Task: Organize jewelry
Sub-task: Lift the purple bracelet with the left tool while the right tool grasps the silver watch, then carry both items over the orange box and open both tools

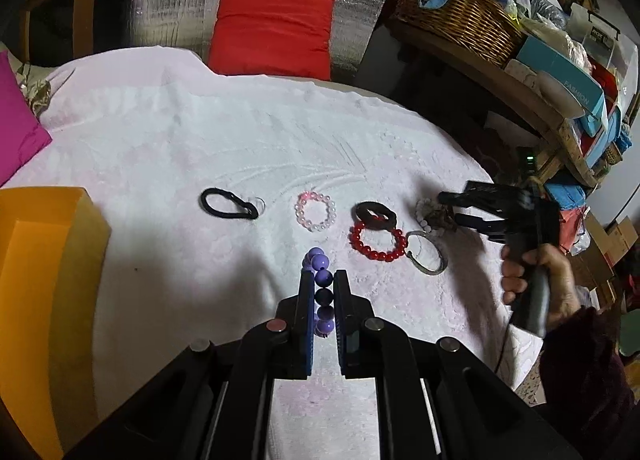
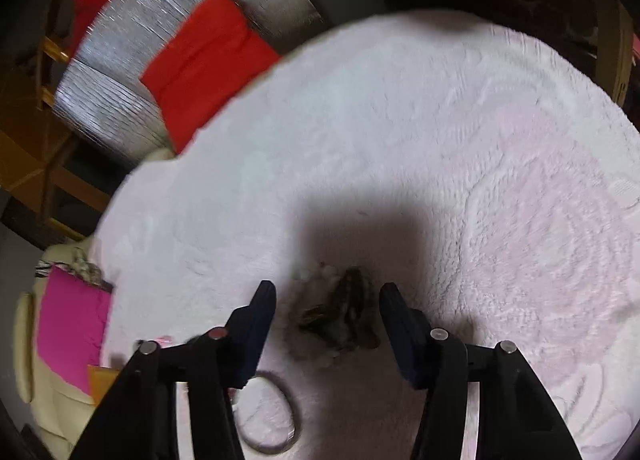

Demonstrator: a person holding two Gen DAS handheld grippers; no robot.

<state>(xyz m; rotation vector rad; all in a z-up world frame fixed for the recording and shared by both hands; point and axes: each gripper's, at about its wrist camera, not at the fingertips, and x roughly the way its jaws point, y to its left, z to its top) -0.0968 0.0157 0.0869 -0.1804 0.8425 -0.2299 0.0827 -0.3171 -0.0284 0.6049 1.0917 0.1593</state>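
Observation:
My left gripper [image 1: 324, 280] is shut on a purple bead bracelet [image 1: 322, 292] and holds it above the white towel [image 1: 160, 147]. On the towel lie a black hair tie [image 1: 228, 203], a pink and white bead bracelet [image 1: 315, 211], a dark brown hair tie [image 1: 374, 215], a red bead bracelet [image 1: 376, 242] and a silver bangle [image 1: 426, 254]. My right gripper [image 1: 452, 205] is open over a brown and white piece [image 1: 434, 217]. In the right wrist view that brown and white piece [image 2: 344, 312] lies between the open gripper's [image 2: 328, 292] fingers, and the silver bangle [image 2: 266, 414] is below.
An orange box [image 1: 44, 284] stands at the left edge. A magenta cushion [image 1: 16, 127] and a red cushion [image 1: 272, 31] lie beyond the towel. A wicker basket [image 1: 452, 15] and stacked boxes fill the shelf at the right.

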